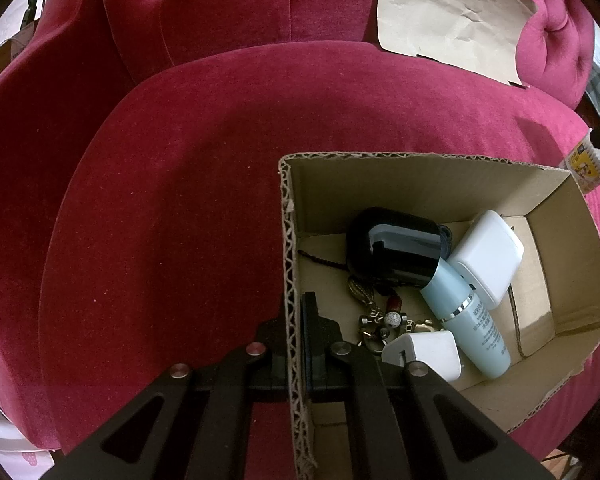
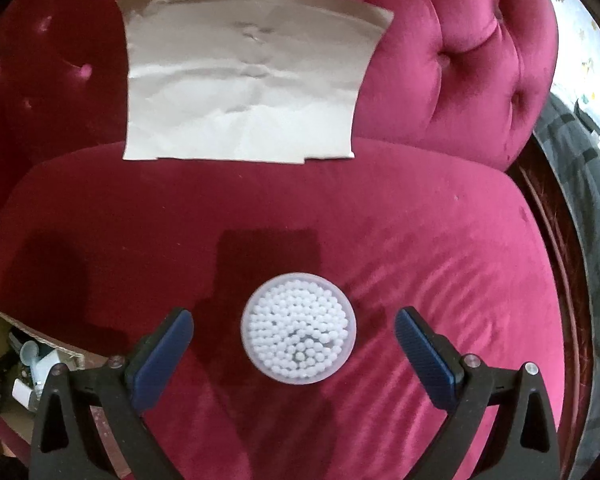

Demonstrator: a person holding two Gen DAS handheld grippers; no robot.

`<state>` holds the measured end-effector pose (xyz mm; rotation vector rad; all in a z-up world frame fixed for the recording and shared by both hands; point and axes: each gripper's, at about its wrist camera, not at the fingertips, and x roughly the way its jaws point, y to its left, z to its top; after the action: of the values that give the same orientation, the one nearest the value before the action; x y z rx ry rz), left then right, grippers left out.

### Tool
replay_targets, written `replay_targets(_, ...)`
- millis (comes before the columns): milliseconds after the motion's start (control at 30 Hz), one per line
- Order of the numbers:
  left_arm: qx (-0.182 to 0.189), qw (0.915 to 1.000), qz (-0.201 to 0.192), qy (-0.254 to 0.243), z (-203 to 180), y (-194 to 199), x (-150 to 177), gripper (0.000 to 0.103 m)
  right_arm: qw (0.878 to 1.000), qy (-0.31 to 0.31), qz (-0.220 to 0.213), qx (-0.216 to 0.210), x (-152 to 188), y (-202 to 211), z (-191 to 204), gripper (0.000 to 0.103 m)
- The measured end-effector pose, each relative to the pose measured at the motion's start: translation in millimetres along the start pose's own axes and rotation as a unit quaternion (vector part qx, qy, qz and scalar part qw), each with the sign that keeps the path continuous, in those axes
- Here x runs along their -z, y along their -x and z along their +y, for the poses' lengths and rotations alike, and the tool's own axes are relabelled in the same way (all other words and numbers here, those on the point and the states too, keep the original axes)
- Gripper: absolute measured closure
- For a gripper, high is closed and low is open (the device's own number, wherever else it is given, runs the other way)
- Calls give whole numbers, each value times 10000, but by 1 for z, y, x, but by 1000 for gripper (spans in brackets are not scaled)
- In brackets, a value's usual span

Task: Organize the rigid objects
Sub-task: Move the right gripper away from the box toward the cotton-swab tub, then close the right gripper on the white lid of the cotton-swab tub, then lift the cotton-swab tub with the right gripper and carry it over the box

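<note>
Left gripper (image 1: 296,344): clamped on near-left wall of cardboard box (image 1: 440,184), on red velvet seat (image 1: 172,208). Box contents: black case (image 1: 396,248), pale blue bottle (image 1: 468,320), two white chargers (image 1: 488,256), keyring (image 1: 380,320). Right gripper (image 2: 294,344): jaws wide, empty, straddling upright cotton swab tub (image 2: 299,328) right of box, no contact. Crumpled paper (image 2: 244,84) at far backrest.

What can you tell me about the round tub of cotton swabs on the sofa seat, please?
The cotton swab tub is a round container of clear or frosted plastic, packed with white swab tips seen from above. It stands upright on the red velvet sofa seat; the left wrist view shows a yellow printed label on its side. It sits centred between the open right gripper's blue pads, untouched, just outside the cardboard box.
</note>
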<state>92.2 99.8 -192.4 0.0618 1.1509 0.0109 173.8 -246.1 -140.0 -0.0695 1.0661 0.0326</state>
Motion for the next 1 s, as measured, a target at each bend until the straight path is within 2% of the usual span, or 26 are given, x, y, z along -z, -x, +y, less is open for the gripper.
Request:
replay_targets(300, 0, 10000, -1, -1, 0, 0, 0, 100, 9997, -117, 211, -10, 3, -23, -12, 0)
replay_targets(533, -2, 10000, 0, -1, 0, 0, 0, 100, 9997, -195, 124, -79, 4, -22, -12, 2)
replay_targets(600, -2, 10000, 2, 1, 0, 0, 0, 100, 9997, -187, 128, -82, 4, -23, -10, 7)
replay_targets(667, -3, 10000, 1, 0, 0, 0, 0, 100, 9997, -174, 159, -114, 5, -23, -7, 28)
replay_targets(733, -2, 10000, 2, 2, 0, 0, 0, 100, 9996, -151, 179, -143, 6, -23, -6, 40)
replay_targets(1000, -1, 10000, 2, 2, 0, 0, 0, 100, 9995, -230, 144, -167, 5, -22, -5, 41)
